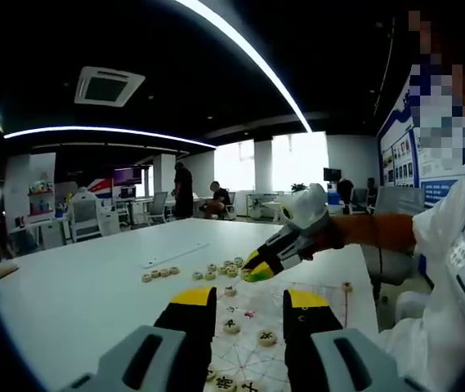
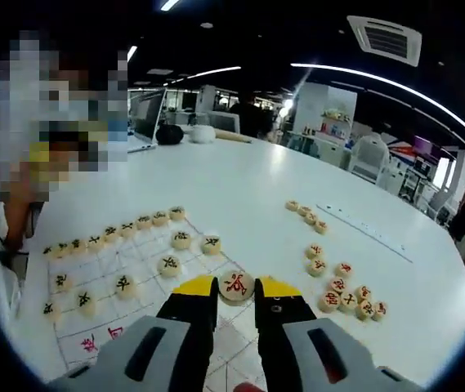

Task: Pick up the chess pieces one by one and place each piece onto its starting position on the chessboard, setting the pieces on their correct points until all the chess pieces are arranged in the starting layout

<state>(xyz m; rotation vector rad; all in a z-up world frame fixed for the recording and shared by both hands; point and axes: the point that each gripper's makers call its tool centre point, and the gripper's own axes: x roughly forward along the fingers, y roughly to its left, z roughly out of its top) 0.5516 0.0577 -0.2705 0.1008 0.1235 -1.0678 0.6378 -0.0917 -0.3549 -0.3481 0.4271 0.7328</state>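
The right gripper [image 2: 235, 287] pinches a red-marked piece [image 2: 236, 285] by its rim just over the chessboard [image 2: 146, 282], a small, stiff, slippery disc, while the left gripper [image 1: 248, 299] hangs wide open.

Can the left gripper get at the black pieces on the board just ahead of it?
Probably yes. The left gripper is open, its jaws straddling bare board, with black pieces just ahead; the right gripper sits farther off.

light: ceiling strips [image 1: 240, 49], bright windows [image 1: 297, 159] (blown out) | ceiling dim | edges fisheye-bent, soft
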